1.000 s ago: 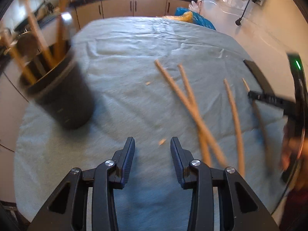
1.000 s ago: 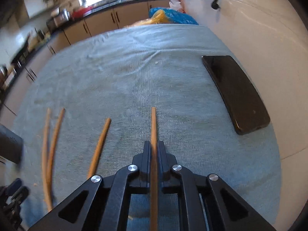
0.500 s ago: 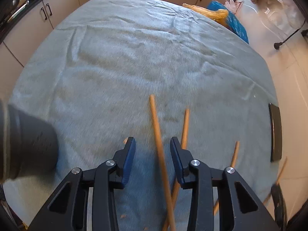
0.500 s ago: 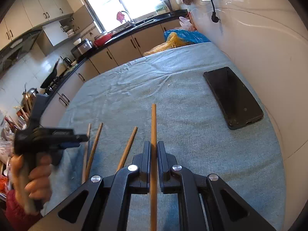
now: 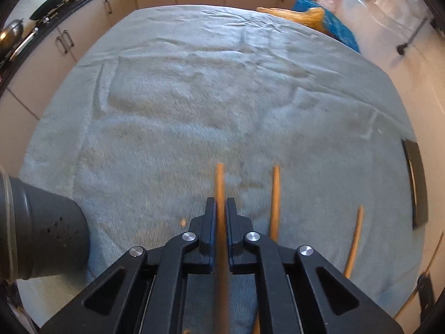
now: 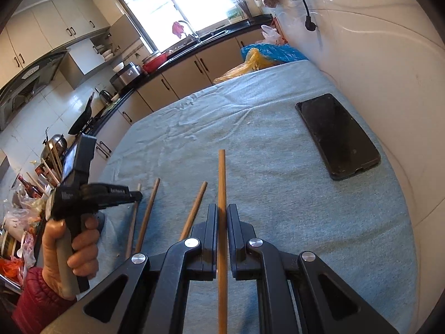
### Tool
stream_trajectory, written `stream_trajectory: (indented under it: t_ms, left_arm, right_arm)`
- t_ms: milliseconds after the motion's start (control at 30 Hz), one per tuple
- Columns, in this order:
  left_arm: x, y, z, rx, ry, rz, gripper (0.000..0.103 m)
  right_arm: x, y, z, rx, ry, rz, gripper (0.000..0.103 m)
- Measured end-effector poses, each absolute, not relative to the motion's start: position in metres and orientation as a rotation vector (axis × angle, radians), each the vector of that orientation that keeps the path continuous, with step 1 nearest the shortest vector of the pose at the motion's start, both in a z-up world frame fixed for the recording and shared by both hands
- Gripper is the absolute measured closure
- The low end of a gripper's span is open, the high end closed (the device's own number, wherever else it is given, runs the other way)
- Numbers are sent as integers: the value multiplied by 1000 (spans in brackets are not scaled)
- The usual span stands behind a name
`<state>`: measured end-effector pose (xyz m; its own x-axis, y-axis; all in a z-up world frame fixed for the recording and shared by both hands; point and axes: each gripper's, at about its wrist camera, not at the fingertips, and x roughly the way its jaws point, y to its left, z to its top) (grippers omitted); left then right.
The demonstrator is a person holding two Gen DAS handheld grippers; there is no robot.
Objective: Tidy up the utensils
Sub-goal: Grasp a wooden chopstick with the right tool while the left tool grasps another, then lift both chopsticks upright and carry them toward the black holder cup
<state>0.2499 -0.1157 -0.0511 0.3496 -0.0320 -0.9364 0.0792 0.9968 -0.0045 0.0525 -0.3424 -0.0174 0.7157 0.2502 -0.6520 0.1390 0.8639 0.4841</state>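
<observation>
Blue cloth (image 5: 194, 105) covers the kitchen table; each claw (image 5: 219, 208) (image 6: 221, 217) grips a wooden chopstick (image 5: 220, 178) (image 6: 221, 172).

Both cams sit right behind their tongs, looking forward along them. The left one is low and close over the bench (image 5: 194, 105), tipped down at the cloth. The right one sits higher, catching the window and the wall cabinets. Both see the black phone (image 6: 338, 136) (image 5: 415, 183) and the loose chopsticks (image 6: 193, 211) (image 5: 353, 239).
</observation>
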Motion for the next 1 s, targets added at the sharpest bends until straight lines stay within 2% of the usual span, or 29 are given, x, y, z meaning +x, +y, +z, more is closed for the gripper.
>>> stream_trajectory:
  t_ms: [133, 400, 567, 1000]
  left_arm:
    - [225, -108, -37, 12, 1160, -148, 97]
    - [151, -92, 39, 14, 881, -255, 97]
    - [127, -85, 72, 27, 770, -280, 97]
    - [94, -33, 106, -35, 681, -278, 97]
  right_arm:
    - [45, -335, -7, 534, 751, 75, 96]
    - [22, -317, 26, 518, 602, 112, 96]
    - [16, -301, 40, 502, 537, 140, 96]
    - [15, -255, 65, 434, 456, 198, 96]
